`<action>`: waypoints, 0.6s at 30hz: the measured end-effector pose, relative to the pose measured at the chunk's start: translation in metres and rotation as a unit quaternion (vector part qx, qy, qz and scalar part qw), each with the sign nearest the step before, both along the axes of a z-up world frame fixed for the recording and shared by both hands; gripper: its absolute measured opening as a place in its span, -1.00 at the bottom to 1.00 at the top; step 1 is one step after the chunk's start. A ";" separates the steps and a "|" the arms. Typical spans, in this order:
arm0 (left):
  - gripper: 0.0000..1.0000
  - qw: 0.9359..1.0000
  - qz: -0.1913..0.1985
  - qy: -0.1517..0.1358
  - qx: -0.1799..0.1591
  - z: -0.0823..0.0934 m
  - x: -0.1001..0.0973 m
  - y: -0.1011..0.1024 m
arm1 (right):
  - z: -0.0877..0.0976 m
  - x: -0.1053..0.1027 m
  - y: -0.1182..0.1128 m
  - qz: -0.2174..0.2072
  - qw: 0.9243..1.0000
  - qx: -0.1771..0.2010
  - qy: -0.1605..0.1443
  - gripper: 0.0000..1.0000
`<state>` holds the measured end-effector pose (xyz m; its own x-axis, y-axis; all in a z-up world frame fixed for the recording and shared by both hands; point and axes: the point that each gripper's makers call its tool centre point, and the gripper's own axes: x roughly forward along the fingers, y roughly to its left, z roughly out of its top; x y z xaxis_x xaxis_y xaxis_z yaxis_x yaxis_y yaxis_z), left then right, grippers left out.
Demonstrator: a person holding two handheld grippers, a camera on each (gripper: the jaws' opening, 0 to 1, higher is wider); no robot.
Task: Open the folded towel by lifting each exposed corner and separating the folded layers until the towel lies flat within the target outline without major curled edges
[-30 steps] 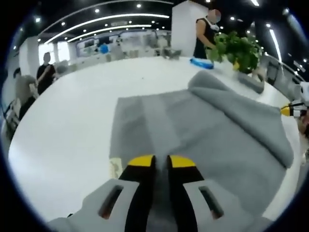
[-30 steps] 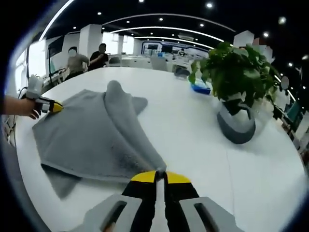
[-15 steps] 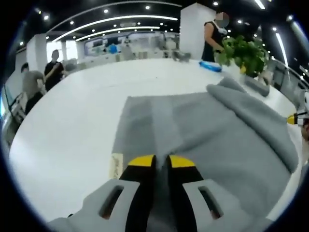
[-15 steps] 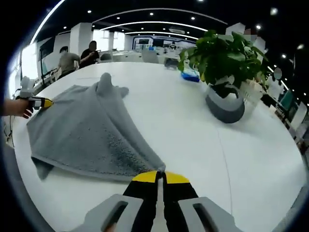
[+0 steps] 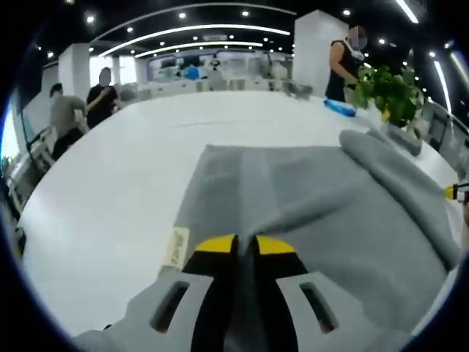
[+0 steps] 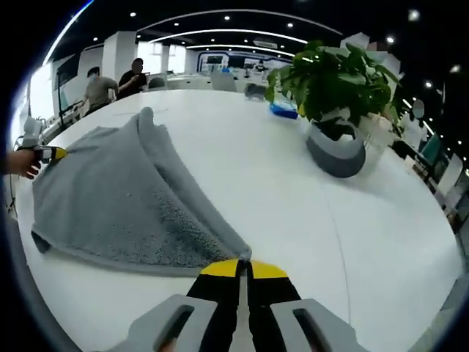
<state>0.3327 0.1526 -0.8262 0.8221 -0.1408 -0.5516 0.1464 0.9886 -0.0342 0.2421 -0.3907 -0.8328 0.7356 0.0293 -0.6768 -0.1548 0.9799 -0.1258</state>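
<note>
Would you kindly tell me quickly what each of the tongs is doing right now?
Left tongs: shut on an edge of the grey terry towel.
Right tongs: shut on a corner of the towel.

Each gripper is built as two black jaws capped with yellow tips, set into pale grey moulded housings; this is seen on the left gripper point(image 5: 245, 246) and on the right gripper point(image 6: 243, 270). A dark slanted slot is cut into each grey housing beside the jaws. In the right gripper view, the left gripper's yellow tip and grey body are seen, gripped in the person's bare hand point(image 6: 20, 163).
</note>
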 end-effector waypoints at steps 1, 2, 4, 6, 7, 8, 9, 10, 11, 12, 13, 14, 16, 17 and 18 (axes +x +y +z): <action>-0.83 1.000 0.001 -0.001 0.001 0.000 -0.001 0.002 | 0.000 0.000 -0.001 -0.001 1.000 0.000 0.000 -1.00; -0.83 1.000 0.008 -0.003 0.001 0.000 -0.003 0.008 | -0.001 -0.001 -0.004 -0.005 1.000 0.001 -0.002 -1.00; -0.83 1.000 0.019 -0.003 -0.001 0.000 -0.006 0.016 | 0.000 -0.004 -0.009 -0.012 1.000 0.000 -0.004 -1.00; -0.84 1.000 0.031 -0.004 -0.003 0.000 -0.012 0.026 | 0.000 -0.007 -0.013 -0.017 1.000 0.001 -0.006 -1.00; -0.84 0.999 0.034 -0.005 -0.002 0.000 -0.014 0.031 | 0.000 -0.008 -0.014 -0.020 1.000 0.002 -0.007 -1.00; -0.84 0.999 0.038 -0.005 -0.002 0.000 -0.016 0.033 | 0.000 -0.009 -0.016 -0.022 1.000 0.002 -0.007 -1.00; -0.84 0.999 0.040 -0.005 -0.002 0.000 -0.016 0.035 | 0.000 -0.011 -0.017 -0.025 1.000 0.002 -0.007 -1.00; -0.84 0.999 0.046 -0.008 -0.002 0.000 -0.019 0.039 | 0.000 -0.012 -0.018 -0.027 1.000 0.003 -0.008 -1.00; -0.85 0.999 0.049 -0.008 -0.003 0.001 -0.020 0.041 | 0.000 -0.013 -0.019 -0.028 1.000 0.003 -0.008 -1.00; -0.85 0.999 0.053 -0.008 -0.005 0.001 -0.022 0.042 | 0.000 -0.014 -0.020 -0.029 1.000 0.003 -0.008 -1.00; -0.85 0.998 0.057 -0.009 -0.006 0.002 -0.024 0.044 | 0.000 -0.015 -0.021 -0.031 0.999 0.003 -0.009 -1.00; -0.85 0.998 0.060 -0.009 -0.007 0.002 -0.026 0.045 | 0.000 -0.016 -0.023 -0.034 0.999 0.003 -0.009 -1.00; -0.85 0.998 0.060 -0.010 -0.004 0.002 -0.028 0.045 | 0.000 -0.018 -0.024 -0.037 0.999 0.003 -0.010 -1.00; -0.85 0.998 0.060 -0.009 0.000 0.003 -0.030 0.047 | 0.000 -0.020 -0.026 -0.041 0.999 0.004 -0.013 -1.00; -0.85 0.998 0.064 -0.007 0.000 0.003 -0.033 0.049 | 0.000 -0.022 -0.027 -0.043 0.999 0.003 -0.017 -1.00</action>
<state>0.2997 0.2013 -0.8231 0.8408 -0.0338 -0.5404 0.0190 0.9993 -0.0328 0.2198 -0.4175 -0.8331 0.7577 -0.0309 -0.6518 -0.0653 0.9903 -0.1228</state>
